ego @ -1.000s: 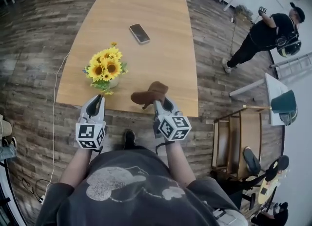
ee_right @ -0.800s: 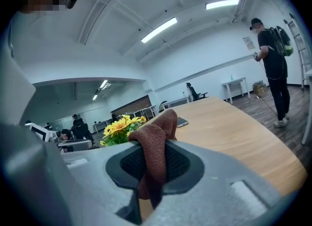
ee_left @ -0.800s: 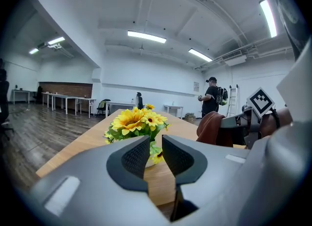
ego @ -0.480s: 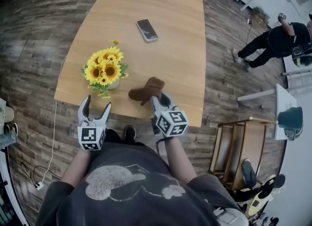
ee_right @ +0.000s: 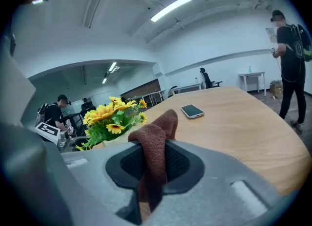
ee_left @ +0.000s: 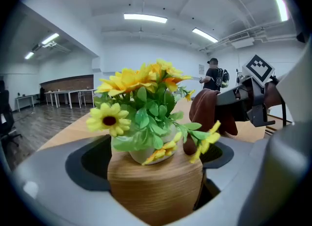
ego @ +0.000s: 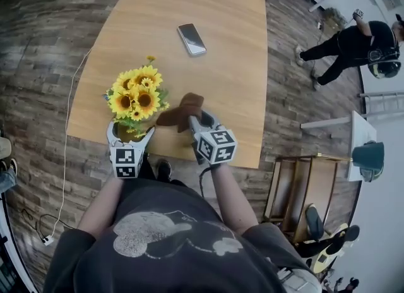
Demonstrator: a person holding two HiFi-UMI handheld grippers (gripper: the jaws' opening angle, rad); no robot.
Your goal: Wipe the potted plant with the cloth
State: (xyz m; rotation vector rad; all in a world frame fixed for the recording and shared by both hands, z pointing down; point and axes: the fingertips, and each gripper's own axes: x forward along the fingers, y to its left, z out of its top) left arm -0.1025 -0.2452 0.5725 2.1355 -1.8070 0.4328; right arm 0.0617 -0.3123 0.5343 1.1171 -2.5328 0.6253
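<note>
Plant (ego: 136, 96) stands near the front left corner of the surface (ego: 208, 7), with a pale pot (ee_left: 140, 154) under the leaves. Left tongs (ego: 130, 132) sit at the surface edge. Their jaws have just been opening and are wide apart, one on each side of the pot's base, and the pads press on nothing. Likely purpose: to steady the pot so it neither slides nor tips under wiping. Right tongs (ego: 192, 121) are clamped on the brown cloth (ego: 180, 110), a fold pinched between the jaws and the loose end bunched forward past the tips. That leaves a soft face toward the blooms rather than hard metal. The cloth hangs just beside the flowers on their right; whether it touches them I cannot tell. Phone (ego: 191, 39) lies well apart, farther up the surface. Wiping looks not yet begun; I judge the left jaws should close gently on the pot first.
</note>
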